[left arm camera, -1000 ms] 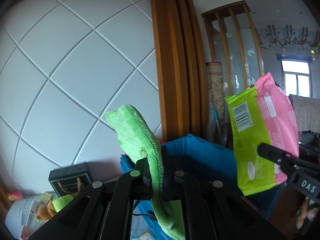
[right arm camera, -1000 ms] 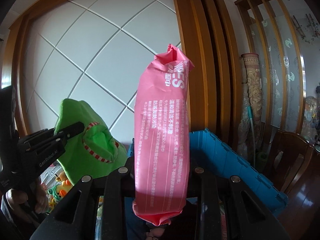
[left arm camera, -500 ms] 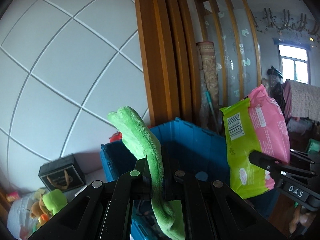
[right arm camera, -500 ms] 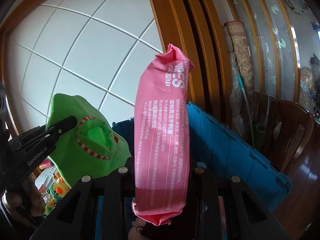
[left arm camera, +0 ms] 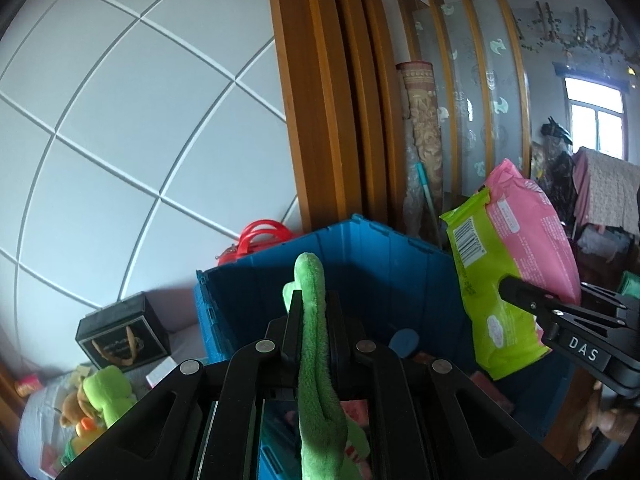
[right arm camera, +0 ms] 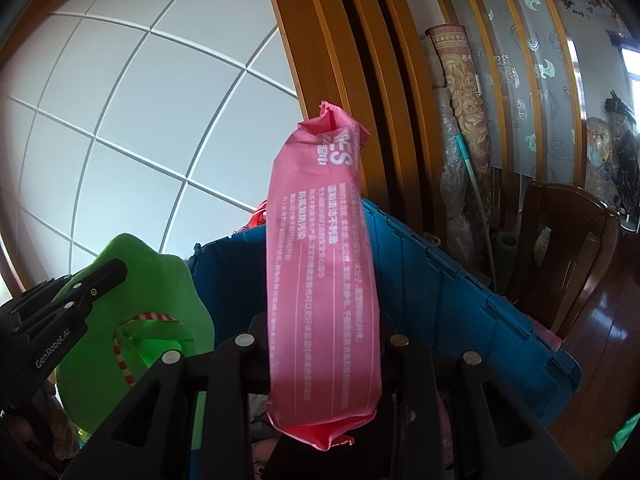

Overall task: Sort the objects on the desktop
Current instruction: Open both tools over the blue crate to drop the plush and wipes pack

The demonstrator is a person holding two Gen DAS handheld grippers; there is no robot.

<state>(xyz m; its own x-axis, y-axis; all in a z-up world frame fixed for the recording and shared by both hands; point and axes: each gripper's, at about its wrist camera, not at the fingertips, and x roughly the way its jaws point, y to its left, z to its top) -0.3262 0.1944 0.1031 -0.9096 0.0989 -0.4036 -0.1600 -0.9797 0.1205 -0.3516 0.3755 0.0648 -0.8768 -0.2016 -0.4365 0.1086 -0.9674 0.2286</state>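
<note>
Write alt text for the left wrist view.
The left gripper pinches a green plush toy over an open blue crate. At right, the right gripper holds a pink-and-green wipes pack.

A: Items counted?
B: One blue crate, one green plush, one wipes pack, two grippers.
A: Background noted?
B: One black box, one red basket, one wooden chair, one rolled carpet.
</note>
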